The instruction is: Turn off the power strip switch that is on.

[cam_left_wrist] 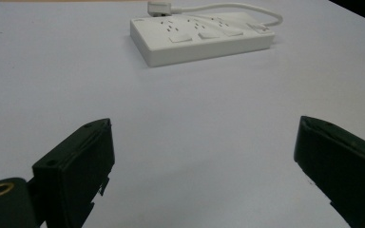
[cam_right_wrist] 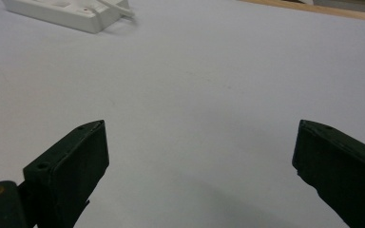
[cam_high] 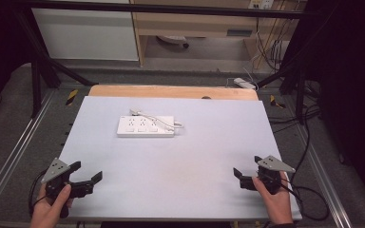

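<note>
A white power strip [cam_high: 145, 126] lies flat on the pale table sheet [cam_high: 180, 166], past the middle toward the far side, with its white cable and plug [cam_high: 138, 113] looped on top. It also appears far ahead as the power strip [cam_left_wrist: 199, 37] in the left gripper view and as the power strip [cam_right_wrist: 66, 10] at the top left of the right gripper view. My left gripper [cam_high: 86, 173] rests near the front left corner, open and empty. My right gripper [cam_high: 245, 171] sits at the front right, open, nothing between its jaws.
A wooden board edge [cam_high: 171, 91] runs along the far side of the sheet. Black frame bars [cam_high: 38, 71] and loose cables [cam_high: 309, 142] flank the table. A white adapter [cam_high: 244, 83] lies on the floor behind.
</note>
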Demonstrator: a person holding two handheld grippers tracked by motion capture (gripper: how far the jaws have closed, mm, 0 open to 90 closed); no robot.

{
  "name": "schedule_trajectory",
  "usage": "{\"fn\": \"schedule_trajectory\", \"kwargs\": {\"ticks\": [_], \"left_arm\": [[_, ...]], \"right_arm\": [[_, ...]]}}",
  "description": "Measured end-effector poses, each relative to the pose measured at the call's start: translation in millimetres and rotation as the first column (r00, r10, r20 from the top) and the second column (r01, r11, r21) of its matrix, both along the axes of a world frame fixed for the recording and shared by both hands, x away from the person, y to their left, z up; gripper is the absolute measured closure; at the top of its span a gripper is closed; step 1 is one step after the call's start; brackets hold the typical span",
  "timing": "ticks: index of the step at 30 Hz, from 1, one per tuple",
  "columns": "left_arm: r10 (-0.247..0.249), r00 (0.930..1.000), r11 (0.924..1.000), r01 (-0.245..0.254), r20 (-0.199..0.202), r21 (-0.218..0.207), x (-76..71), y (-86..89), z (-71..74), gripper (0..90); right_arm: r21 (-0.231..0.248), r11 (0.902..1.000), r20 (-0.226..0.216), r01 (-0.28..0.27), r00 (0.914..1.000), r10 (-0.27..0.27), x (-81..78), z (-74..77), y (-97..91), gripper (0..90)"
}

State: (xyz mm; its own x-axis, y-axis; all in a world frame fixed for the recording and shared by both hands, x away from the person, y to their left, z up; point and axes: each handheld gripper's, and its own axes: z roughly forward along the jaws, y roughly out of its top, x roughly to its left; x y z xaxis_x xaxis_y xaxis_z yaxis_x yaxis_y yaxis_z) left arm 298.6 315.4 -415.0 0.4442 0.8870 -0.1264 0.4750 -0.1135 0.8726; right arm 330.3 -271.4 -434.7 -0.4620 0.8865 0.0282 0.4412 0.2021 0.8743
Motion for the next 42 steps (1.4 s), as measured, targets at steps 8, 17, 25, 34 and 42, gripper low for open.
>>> {"fn": "schedule_trajectory", "kwargs": {"ticks": [8, 17, 25, 34, 42], "left_arm": [[-0.021, 0.9997, 0.9989, 0.021, 0.010, -0.043, -3.4, -0.2, 4.1, 6.2], [-0.033, 0.9990, 0.9970, 0.035, 0.030, -0.068, -4.7, -3.2, 6.9, 6.8], [-0.045, 0.9987, 0.9953, 0.047, 0.026, -0.084, 0.4, -8.0, 12.8, 7.9], [-0.057, 0.9983, 0.9956, 0.058, 0.016, -0.074, 5.8, -13.3, 19.0, 8.5], [-0.062, 0.9981, 0.9954, 0.062, 0.009, -0.073, 12.5, -15.1, 25.9, 8.9]], "right_arm": [[-0.015, 0.9998, -0.019, -0.014, 0.9997, 0.013, 2.0, -2.8, 2.9, 4.4], [-0.017, 0.9997, -0.017, -0.017, 0.9997, 0.016, 1.7, -2.7, 3.0, 4.4], [-0.020, 0.9997, -0.020, -0.014, 0.9997, 0.014, 1.5, -3.4, 3.2, 4.4], [-0.018, 0.9997, -0.017, -0.015, 0.9997, 0.015, 1.1, -3.3, 3.5, 4.3], [-0.016, 0.9997, -0.017, -0.019, 0.9997, 0.019, 0.7, -3.0, 3.5, 4.2]]}}
